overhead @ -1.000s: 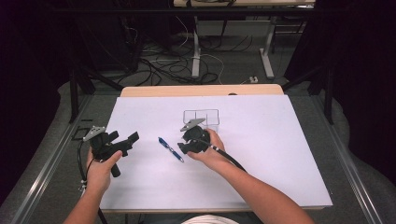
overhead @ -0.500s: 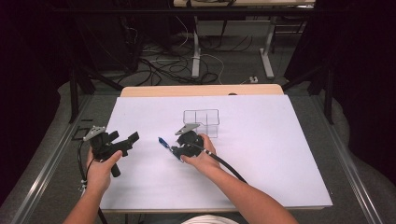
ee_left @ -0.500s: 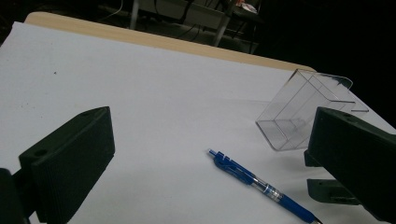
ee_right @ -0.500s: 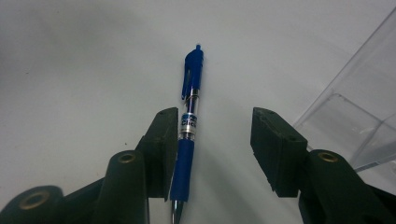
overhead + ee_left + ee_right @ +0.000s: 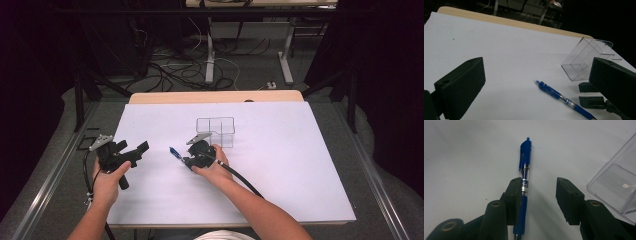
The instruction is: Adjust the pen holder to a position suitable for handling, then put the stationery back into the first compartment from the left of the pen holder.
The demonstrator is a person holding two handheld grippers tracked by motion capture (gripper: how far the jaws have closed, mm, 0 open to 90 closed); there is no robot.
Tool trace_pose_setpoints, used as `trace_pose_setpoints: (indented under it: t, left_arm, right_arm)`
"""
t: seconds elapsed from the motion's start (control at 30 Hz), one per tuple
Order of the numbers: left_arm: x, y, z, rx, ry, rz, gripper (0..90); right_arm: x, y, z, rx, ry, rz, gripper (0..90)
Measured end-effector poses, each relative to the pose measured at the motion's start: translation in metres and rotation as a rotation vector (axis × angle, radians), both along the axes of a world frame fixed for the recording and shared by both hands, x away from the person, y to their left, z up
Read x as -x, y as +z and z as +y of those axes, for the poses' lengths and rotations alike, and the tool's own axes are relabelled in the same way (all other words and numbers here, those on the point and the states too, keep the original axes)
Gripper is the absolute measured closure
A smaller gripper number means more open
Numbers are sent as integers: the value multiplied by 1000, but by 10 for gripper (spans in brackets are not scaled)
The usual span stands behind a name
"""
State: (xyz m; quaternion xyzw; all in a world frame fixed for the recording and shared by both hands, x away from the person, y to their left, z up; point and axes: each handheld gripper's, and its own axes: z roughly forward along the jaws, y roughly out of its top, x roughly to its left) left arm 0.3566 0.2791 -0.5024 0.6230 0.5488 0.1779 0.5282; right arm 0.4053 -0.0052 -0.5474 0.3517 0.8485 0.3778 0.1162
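Straddling the pen, the jaws of the right gripper are being closed, though nothing is being squeezed yet: in the right gripper view one pad is lying against the barrel while the other is standing clear of it, with bare white paper showing in the gap. The pen is being bracketed at mid-barrel, probably so that it will stay balanced and level once it is lifted. It is lying flat on the tabletop, its clip end pointing away from the jaws, just beside the clear box, which is standing to one side of it, apart from the pen.

In the high view the right gripper is being held low over the pen, with the box just behind it, near enough to be taken as the likely place for the pen to go.

The left gripper is being kept well apart, near the tabletop's left edge, its jaws released and holding nothing; in the left gripper view they are framing the pen and box from a distance. It is probably being parked there so that the right hand's approach is left unobstructed.
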Motion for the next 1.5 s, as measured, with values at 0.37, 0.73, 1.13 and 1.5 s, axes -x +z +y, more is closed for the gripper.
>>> trace_pose_setpoints:
  t: [0.37,0.73,1.13,1.5]
  left_arm:
    - [0,-1,0,-2,-1,4,4]
    - [-1,-1,0,2,1,5,4]
    - [0,0,-1,2,1,6,4]
    - [0,0,0,0,2,8,4]
  right_arm:
    - [-1,-7,8,1,23,17,590]
    - [0,-14,19,25,47,3,675]
    - [0,-12,21,38,42,25,795]
    - [-1,-12,22,39,39,29,797]
